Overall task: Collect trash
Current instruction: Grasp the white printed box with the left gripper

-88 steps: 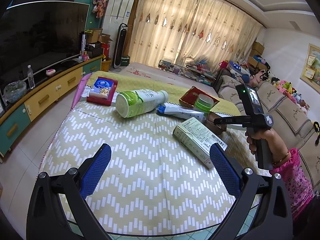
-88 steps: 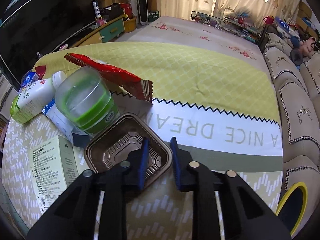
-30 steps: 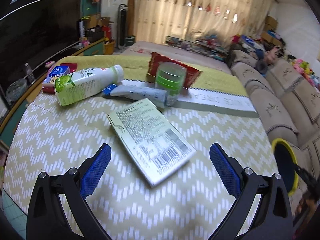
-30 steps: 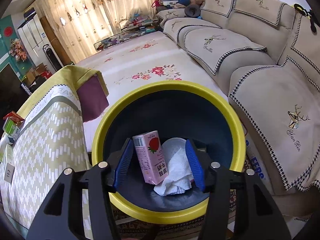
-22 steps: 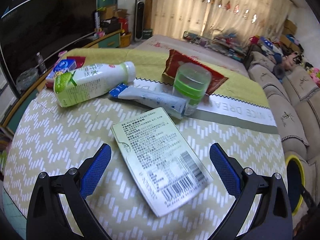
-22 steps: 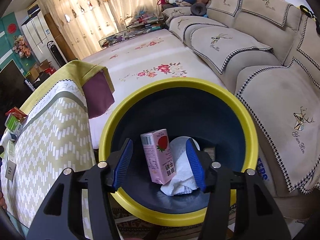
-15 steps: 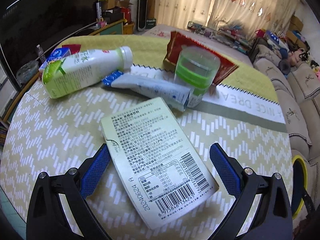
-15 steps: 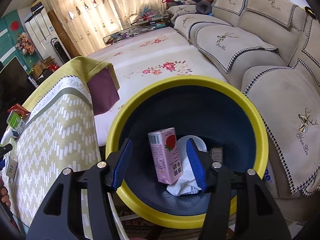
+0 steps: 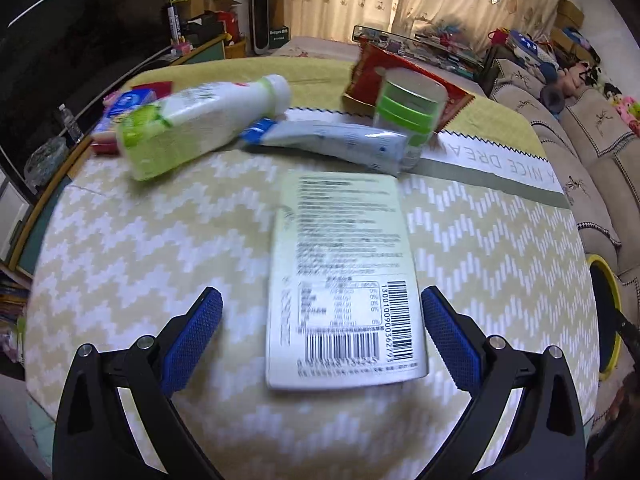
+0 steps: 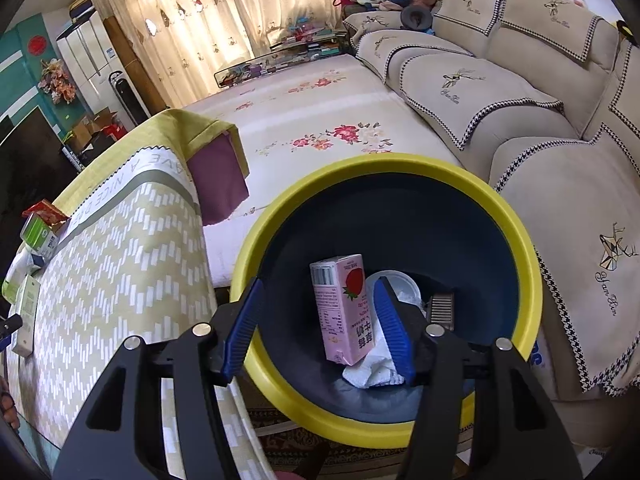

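My left gripper (image 9: 320, 322) is open, its blue pads on either side of the near end of a flat pale-green carton (image 9: 342, 276) lying on the table. Beyond it lie a white-and-green bottle (image 9: 192, 124), a blue-white tube (image 9: 328, 142), a green-lidded cup (image 9: 408, 110) and a red snack bag (image 9: 380, 72). My right gripper (image 10: 318, 322) is open and empty above a yellow-rimmed bin (image 10: 520, 240) on the floor. The bin holds a pink strawberry milk carton (image 10: 346, 308), white tissue (image 10: 372, 372) and a brown ridged tray (image 10: 440, 310).
The table (image 9: 120, 248) has a yellow zigzag cloth. The bin's rim (image 9: 614, 300) shows past the table's right edge. A beige sofa (image 10: 540, 120) stands right of the bin. A TV cabinet (image 9: 48, 168) runs along the left. A flowered rug (image 10: 320, 120) covers the floor.
My left gripper has moved in over the pale-green carton, which now lies between the pads. My right gripper, which earlier held the brown tray, hangs open over the bin and has drifted slightly.
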`<state>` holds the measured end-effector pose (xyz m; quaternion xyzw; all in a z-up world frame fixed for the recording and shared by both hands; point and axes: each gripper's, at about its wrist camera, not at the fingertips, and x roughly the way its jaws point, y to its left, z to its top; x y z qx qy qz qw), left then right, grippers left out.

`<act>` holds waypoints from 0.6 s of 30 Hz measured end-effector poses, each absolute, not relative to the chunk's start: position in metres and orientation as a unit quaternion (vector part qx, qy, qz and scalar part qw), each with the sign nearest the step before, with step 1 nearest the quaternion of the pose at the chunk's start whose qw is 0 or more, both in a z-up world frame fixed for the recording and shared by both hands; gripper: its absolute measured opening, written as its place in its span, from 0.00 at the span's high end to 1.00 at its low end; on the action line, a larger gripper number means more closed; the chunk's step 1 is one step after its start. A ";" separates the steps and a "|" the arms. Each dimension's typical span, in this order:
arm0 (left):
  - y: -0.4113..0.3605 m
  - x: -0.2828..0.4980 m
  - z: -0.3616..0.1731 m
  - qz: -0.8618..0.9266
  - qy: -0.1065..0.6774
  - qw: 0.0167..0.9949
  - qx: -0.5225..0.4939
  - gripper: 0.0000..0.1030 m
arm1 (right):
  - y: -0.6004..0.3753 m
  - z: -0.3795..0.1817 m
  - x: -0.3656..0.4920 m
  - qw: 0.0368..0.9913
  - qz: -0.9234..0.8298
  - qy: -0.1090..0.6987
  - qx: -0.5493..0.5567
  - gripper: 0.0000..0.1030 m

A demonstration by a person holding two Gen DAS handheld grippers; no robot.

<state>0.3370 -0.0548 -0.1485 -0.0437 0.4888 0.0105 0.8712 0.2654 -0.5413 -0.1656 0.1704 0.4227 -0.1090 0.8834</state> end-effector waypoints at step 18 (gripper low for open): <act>-0.060 0.369 -0.161 -0.014 0.509 0.861 -0.021 0.31 | -0.529 -0.154 0.260 0.888 -0.102 0.418 0.162 0.45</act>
